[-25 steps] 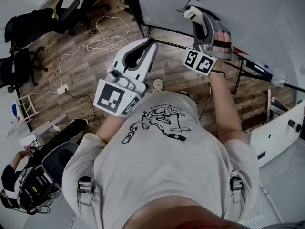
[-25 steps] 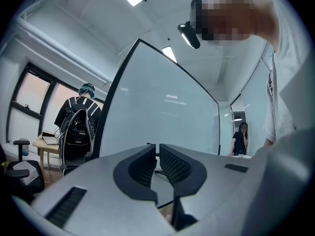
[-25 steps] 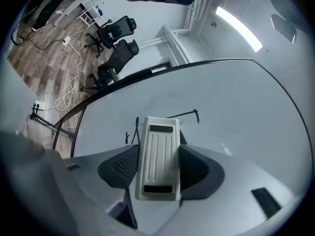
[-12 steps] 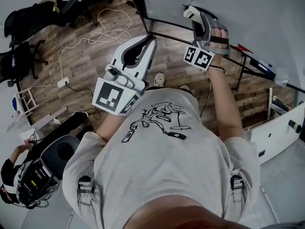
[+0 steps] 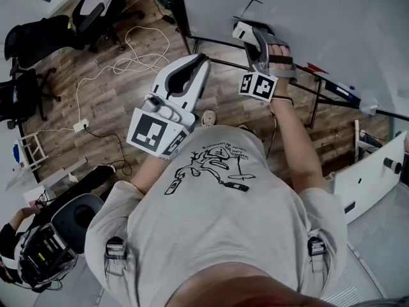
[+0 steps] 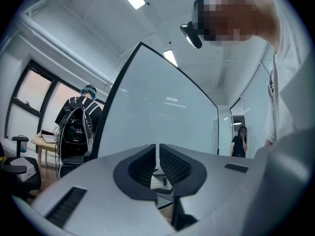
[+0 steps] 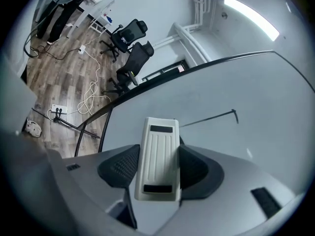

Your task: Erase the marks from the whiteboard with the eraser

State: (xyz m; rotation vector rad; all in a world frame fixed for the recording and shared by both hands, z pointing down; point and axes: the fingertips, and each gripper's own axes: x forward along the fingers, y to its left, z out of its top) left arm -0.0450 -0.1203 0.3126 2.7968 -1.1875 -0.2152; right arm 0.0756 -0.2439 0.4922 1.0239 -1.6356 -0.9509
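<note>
Right gripper (image 7: 160, 154): fingers clamped on white ribbed plastic eraser (image 7: 158, 163). It had shifted slightly leftward against pale grey whiteboard (image 7: 231, 87). Thin black line mark (image 7: 206, 118) remained unerased. Left gripper (image 6: 157, 163): fingers together, empty.

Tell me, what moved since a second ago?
The right claw, still clamped on the eraser, slid a little to the left along the whiteboard, close to the black line. Nothing was grabbed or let go. The left claw stayed shut and empty, about where it was.
</note>
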